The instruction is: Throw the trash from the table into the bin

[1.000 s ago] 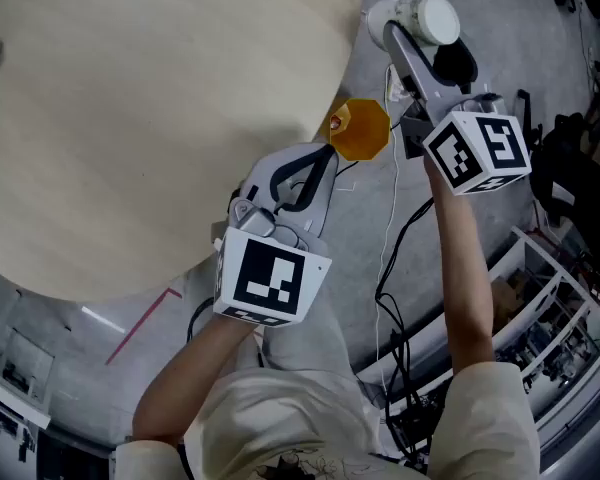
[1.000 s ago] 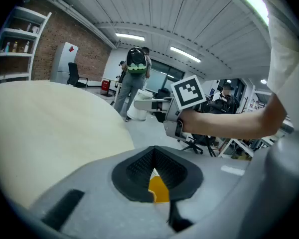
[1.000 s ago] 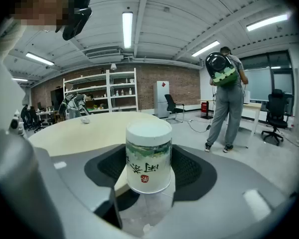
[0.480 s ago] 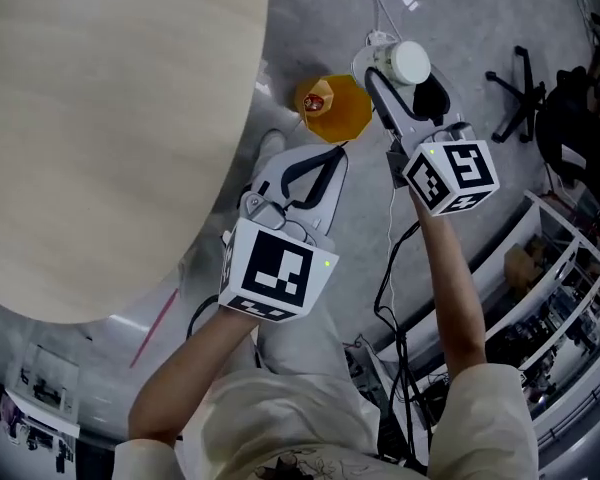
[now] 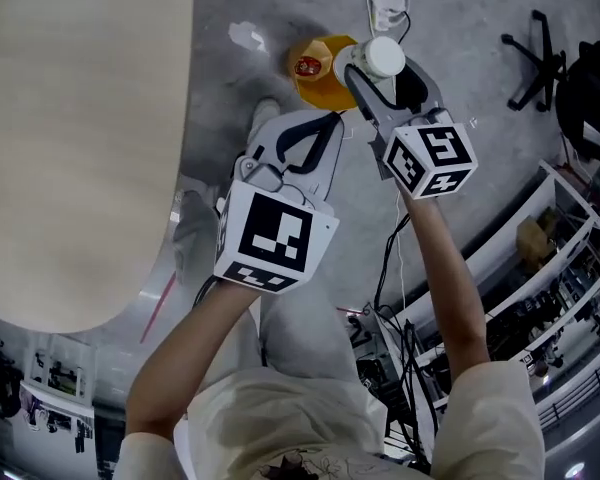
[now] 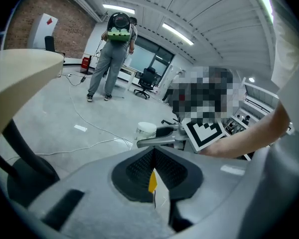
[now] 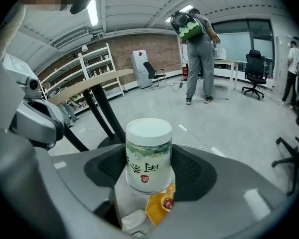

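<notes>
Left tongs (image 6: 153,153): clenched, the pads meeting at the tips with nothing between them; centre of the head view.
Right tongs (image 5: 387,73): grasping 1 white lidded cup (image 7: 148,153) with green print.
Cup: top centre of the head view, at the right edge of the orange bin (image 5: 325,96).
Bin: on the grey floor, with a red-marked item inside.
Floor scrap (image 5: 245,36): crumpled and white, upper left of the bin.
Counter (image 5: 80,118): pale round top, filling the left of the frame.

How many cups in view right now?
1: a white cup clamped in the right gripper, near the yellow bin on the floor. More may be hidden inside the bin.
</notes>
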Tool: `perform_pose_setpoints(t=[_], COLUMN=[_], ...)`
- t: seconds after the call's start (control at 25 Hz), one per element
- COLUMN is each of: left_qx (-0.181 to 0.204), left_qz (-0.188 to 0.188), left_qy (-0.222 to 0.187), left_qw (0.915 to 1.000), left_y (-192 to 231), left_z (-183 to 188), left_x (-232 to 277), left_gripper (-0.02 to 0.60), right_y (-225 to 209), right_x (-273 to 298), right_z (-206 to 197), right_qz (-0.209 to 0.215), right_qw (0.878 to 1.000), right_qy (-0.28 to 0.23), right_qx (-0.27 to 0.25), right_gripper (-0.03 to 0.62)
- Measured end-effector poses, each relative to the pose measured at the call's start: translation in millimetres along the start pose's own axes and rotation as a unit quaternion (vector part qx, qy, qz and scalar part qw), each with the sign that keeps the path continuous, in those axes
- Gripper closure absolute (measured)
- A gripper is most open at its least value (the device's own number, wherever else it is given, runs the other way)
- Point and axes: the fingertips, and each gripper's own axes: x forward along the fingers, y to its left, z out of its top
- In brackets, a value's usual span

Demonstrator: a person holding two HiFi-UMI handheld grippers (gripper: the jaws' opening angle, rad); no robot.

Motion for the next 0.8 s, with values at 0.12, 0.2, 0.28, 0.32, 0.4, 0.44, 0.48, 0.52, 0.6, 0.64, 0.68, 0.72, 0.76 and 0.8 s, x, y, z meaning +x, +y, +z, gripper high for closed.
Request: perform_pose_setpoints(t=[0.12,0.2,0.28,0.32,0.4,0.44,0.48,0.52,0.6,0.64,0.68,0.72,0.76,0.8], left_qx=[-0.001,-0.001,0.000,0.002,0.006,0.007,0.009,0.011,0.020,0.025,0.030,0.034,0.038,0.041], left_qz=[-0.004,-0.009,-0.016,-0.019,-0.023,-0.025,-0.027,-0.030,-0.037,-0.041,-0.044,-0.047,-0.051,-0.055], left_qy=[0.008,0.015,0.020,0.022,0.026,0.029,0.031,0.032,0.033,0.033,0.032,0.032,0.033,0.035], left_qw=[1.0000,0.9998,0.9997,0.9996,0.9994,0.9992,0.9991,0.9990,0.9986,0.9983,0.9981,0.9978,0.9974,0.9970], left_y=[1.6,2.3,2.8,3.6,6.0,7.3,8.8,10.8,14.9,16.5,17.7,18.5,18.7,18.6], left_z=[-7.9,-12.9,-18.8,-22.3,-30.7,-34.0,-35.7,-35.8,-32.5,-30.8,-29.6,-29.2,-29.5,-30.7], left_x=[14.8,27.1,40.1,46.5,57.6,62.4,67.2,72.0,80.5,84.1,87.5,91.0,94.6,98.3], left_gripper=[0.577,0.577,0.577,0.577,0.577,0.577,0.577,0.577,0.577,0.577,0.577,0.577,0.577,0.577], right_y=[-7.2,-15.4,-26.1,-32.3,-41.9,-44.9,-47.6,-50.6,-56.5,-58.3,-59.1,-59.3,-59.5,-59.9], right_x=[14.0,25.9,39.0,46.2,60.0,65.8,71.0,76.4,87.7,93.2,98.5,103.3,107.7,111.6], right_z=[-25.1,-45.2,-66.9,-77.7,-100.9,-112.4,-122.5,-130.7,-143.0,-148.3,-153.4,-158.4,-164.0,-170.5], right_qz=[0.000,0.001,0.000,-0.002,-0.006,-0.005,-0.004,-0.004,-0.005,-0.005,-0.003,-0.001,0.001,0.002], right_qw=[1.000,0.999,0.998,0.998,0.996,0.995,0.994,0.993,0.992,0.991,0.990,0.989,0.988,0.987], right_qy=[0.018,0.037,0.057,0.067,0.086,0.096,0.106,0.114,0.128,0.134,0.140,0.146,0.152,0.158], right_qx=[0.004,0.000,-0.006,-0.009,-0.005,-0.002,0.000,-0.001,-0.004,-0.006,-0.008,-0.010,-0.014,-0.018], right_gripper=[0.302,0.301,0.301,0.302,0.301,0.301,0.301,0.301,0.302,0.301,0.301,0.301,0.302,0.302])
